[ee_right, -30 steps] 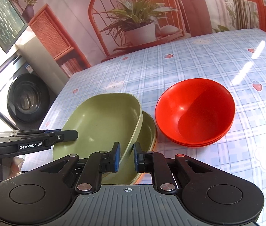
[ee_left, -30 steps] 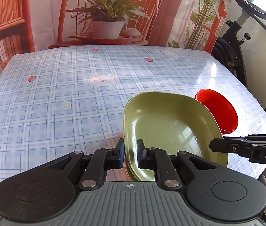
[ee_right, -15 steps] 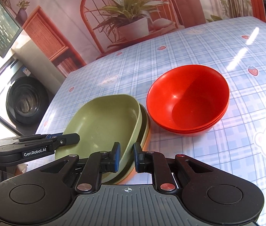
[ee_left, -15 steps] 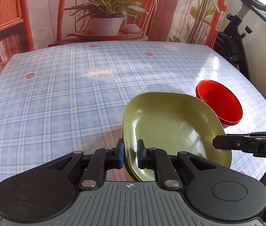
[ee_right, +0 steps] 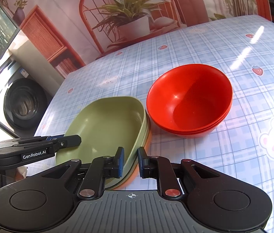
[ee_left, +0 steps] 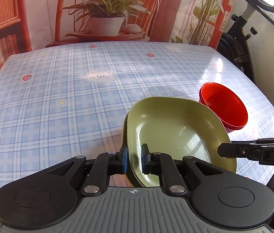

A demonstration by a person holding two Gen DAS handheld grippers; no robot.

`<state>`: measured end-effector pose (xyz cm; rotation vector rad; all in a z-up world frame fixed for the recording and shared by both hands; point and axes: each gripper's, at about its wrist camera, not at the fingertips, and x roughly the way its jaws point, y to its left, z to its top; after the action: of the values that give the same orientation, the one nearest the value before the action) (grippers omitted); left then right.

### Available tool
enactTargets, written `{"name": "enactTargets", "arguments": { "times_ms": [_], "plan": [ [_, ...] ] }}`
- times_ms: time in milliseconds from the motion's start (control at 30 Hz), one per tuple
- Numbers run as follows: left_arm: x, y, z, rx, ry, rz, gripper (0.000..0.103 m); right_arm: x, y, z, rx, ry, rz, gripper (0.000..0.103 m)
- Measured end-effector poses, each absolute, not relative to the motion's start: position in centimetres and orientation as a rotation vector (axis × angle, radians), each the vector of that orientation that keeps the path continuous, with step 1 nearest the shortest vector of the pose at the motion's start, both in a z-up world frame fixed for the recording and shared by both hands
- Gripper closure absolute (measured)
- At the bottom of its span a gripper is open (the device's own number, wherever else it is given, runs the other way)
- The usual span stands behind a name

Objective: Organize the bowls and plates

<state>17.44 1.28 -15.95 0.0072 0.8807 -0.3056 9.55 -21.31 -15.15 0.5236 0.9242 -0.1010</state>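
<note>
Compared with a second earlier, the top green plate [ee_right: 107, 124] had come down from its tilt and sat nested on the plates beneath, and the fingers of both claws had parted from its rim.

Left claw [ee_left: 133, 158]: fingers slightly spread, straddling the near-left rim of the green plate with a visible gap on the inner side; it did not appear to be pinching. Right claw [ee_right: 130, 160]: fingers likewise spread to either side of the plate's near-right rim, with daylight between pad and plate, gripping nothing.

Two claws on opposite rims suited a wide, shallow plate, keeping it level while it was set down. The green plate rested on a stack [ee_left: 125, 136] of at least one more green plate, with an orange edge showing at the bottom in the right wrist view. The stack stood at the near edge of the worktop [ee_left: 63, 89], covered in a blue checked cloth.

Red bowls [ee_right: 190, 101]: nested together, at least three rims visible, standing just beside the plate stack on its right; whether they touched could not be determined.

Judgement: like was stacked with like, and the task appeared close to complete.
</note>
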Motion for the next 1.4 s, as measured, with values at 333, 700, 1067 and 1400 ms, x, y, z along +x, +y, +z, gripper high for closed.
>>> {"name": "enactTargets", "arguments": {
  "times_ms": [333,700,1067,1400],
  "plan": [
    [17.0,1.4,-15.3,-0.002,0.861,-0.267,0.085,8.8,-21.8,-14.5,0.492,0.908,-0.103,0.084],
    [15.7,2.6,-14.8,-0.078,0.828,-0.262,0.085,8.8,-21.5,-15.6,0.510,0.949,-0.096,0.084],
    [15.4,3.4,-16.2,-0.141,0.852,-0.246,0.085,8.9,-21.3,-15.7,0.501,0.957,-0.098,0.084],
    [15.6,4.1,-17.3,-0.203,0.875,-0.241,0.085,8.8,-21.3,-15.7,0.489,0.958,-0.091,0.084]
  ]
}}
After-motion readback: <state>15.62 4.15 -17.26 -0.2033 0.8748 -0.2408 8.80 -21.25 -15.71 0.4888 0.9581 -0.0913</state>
